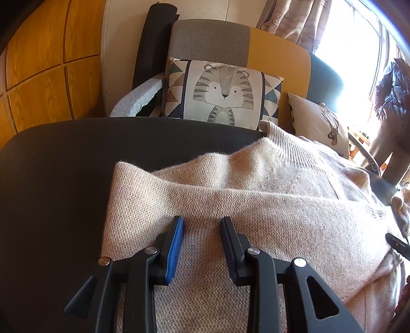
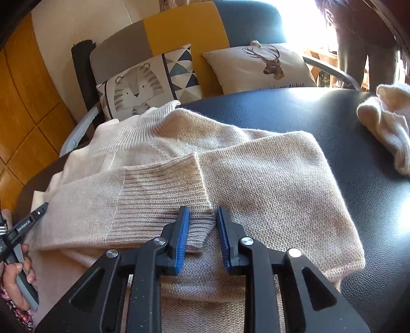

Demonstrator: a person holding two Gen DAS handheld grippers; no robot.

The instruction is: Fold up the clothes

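Left wrist view shows our left gripper [image 1: 202, 224] resting over the beige knit sweater [image 1: 256, 205] on the dark worktop [image 1: 64, 166], fingers spread, pinching nothing. Our right gripper [image 2: 202, 214] stands with fingers parted around the ribbed cuff [image 2: 164, 189] of the folded-in sleeve, not visibly pressing it. We judge the sleeves done; next we should grip the hem and fold upward.

Behind the dark leather tabletop [image 2: 320, 123] stands a sofa [image 1: 276, 51] with grey, yellow and blue back panels, bearing a tiger cushion [image 1: 223, 92] and a deer cushion [image 2: 264, 66]. Wood panelling [image 1: 43, 66] lines the wall; a sunlit window [image 1: 351, 51] glares beside curtains [image 1: 294, 18].
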